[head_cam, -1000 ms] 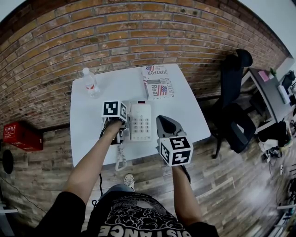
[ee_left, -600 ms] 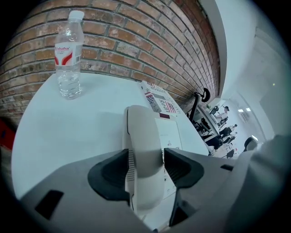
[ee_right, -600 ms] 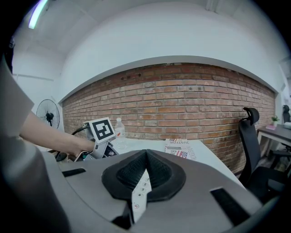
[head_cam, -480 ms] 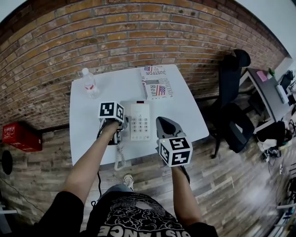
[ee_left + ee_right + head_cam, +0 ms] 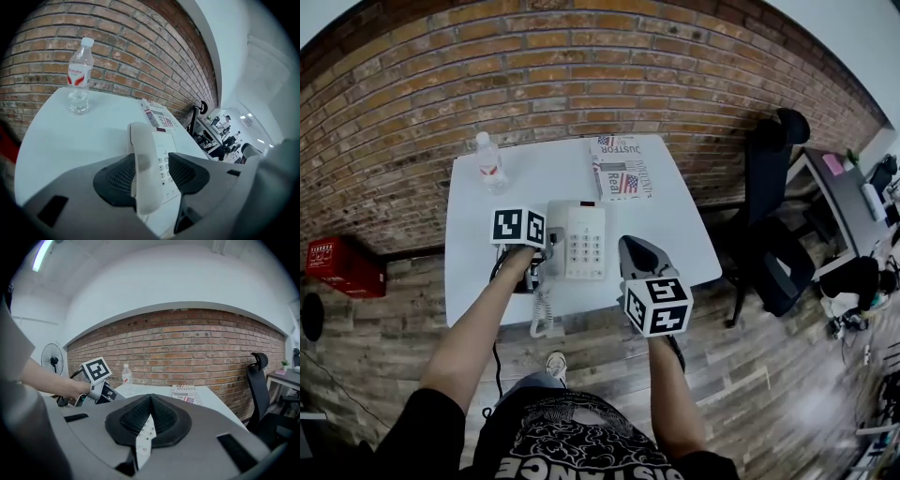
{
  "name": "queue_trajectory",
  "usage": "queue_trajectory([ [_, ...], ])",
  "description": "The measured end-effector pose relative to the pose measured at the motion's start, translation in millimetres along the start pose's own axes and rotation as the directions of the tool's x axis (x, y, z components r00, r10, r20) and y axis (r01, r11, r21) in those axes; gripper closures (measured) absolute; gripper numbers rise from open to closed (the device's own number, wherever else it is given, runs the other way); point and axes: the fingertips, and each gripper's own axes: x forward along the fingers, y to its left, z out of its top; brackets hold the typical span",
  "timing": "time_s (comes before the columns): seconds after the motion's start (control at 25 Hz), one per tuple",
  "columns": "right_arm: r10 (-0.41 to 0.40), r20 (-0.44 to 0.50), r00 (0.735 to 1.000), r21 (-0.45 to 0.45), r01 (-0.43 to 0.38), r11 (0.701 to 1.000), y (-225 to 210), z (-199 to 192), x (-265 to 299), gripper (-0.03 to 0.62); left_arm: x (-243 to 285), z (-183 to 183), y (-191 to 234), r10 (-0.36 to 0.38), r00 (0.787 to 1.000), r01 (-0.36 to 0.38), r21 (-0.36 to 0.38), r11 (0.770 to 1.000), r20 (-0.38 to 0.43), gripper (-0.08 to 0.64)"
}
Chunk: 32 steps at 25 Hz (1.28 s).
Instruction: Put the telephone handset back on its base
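While the left hand-held gripper (image 5: pixel 151 176) straddles the handset (image 5: pixel 143 150), newsprint (image 5: pixel 622 169) reads "JUSTFOR".

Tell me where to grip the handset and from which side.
Take the handset at its straight middle, from above, one jaw on each long side. It lies lengthwise along the left of the base, its long sides parallel and narrow enough to span; the rounded ends would likely slip. The left gripper straddles it there.
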Motion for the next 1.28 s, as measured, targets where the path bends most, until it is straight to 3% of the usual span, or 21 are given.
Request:
queue_trajectory([
  [0.28, 0.023, 0.018, 1.000, -0.022, -0.023, 1.000, 5, 10, -17, 0.592, -45, 16, -26, -0.027, 0.988, 0.016, 0.074, 0.997, 0.152, 0.350],
  [0.56, 0.050, 0.040, 0.998, -0.045, -0.048, 0.998, 10, 19, -34, 0.592, -100, 33, -58, -0.067, 0.941, 0.018, 0.149, 0.989, 0.333, 0.393],
  [0.96, 0.089, 0.071, 0.994, -0.071, -0.083, 0.994, 23, 28, -63, 0.592, -158, 21, -89, -0.042, 0.884, -0.101, 0.276, 0.956, 0.466, 0.449],
  [1.28, 0.112, 0.089, 0.990, -0.082, -0.105, 0.991, 33, 30, -86, 0.592, -190, -3, -97, 0.007, 0.836, -0.203, 0.296, 0.933, 0.549, 0.503],
])
